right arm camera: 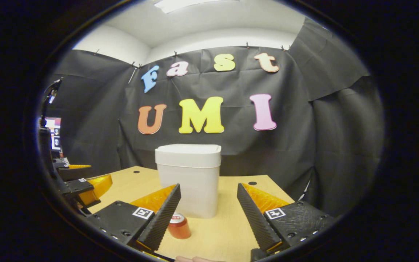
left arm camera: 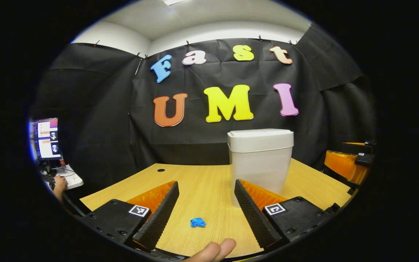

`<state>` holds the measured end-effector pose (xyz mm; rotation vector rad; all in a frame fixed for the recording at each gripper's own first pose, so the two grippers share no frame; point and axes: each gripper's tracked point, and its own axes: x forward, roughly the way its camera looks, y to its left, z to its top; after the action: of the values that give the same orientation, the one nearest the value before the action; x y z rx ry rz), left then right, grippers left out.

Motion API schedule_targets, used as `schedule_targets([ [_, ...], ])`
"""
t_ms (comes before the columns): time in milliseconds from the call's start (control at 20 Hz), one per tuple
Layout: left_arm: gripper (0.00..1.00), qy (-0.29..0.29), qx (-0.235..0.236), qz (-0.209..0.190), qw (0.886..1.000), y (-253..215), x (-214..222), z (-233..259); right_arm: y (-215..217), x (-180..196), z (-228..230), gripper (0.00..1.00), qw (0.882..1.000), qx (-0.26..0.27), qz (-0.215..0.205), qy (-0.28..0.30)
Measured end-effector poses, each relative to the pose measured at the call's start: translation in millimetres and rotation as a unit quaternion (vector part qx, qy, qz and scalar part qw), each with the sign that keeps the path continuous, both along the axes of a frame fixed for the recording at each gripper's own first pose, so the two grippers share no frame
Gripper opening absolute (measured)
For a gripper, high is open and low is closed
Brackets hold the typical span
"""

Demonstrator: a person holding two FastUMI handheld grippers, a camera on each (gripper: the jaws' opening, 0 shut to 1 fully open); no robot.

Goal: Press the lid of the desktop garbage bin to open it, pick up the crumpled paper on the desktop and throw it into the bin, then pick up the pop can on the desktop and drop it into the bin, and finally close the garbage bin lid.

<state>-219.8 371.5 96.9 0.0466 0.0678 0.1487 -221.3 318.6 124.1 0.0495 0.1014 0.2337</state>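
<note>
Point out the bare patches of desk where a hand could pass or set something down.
Left gripper view: the desk is bare left of the bin, back to the cable hole. The blue paper ball lies near, between the left claw's fingers. Right gripper view: wood is bare right of the bin; the can crowds its front left.

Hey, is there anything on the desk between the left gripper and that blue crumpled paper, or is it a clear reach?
Nothing visible blocks it. The crumpled paper lies on bare desk just ahead of the open left gripper. The garbage bin stands farther back and to the side, lid shut, so the paper cannot go in yet.
</note>
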Motion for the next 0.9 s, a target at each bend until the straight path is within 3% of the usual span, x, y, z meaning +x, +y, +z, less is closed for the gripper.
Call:
schedule_targets([
  [900,0.99,0.008,0.000,-0.016,1.000,-7.5,1.8,-6.4,-1.2,5.1,0.0,0.95,1.000,-0.013,0.002,0.000],
])
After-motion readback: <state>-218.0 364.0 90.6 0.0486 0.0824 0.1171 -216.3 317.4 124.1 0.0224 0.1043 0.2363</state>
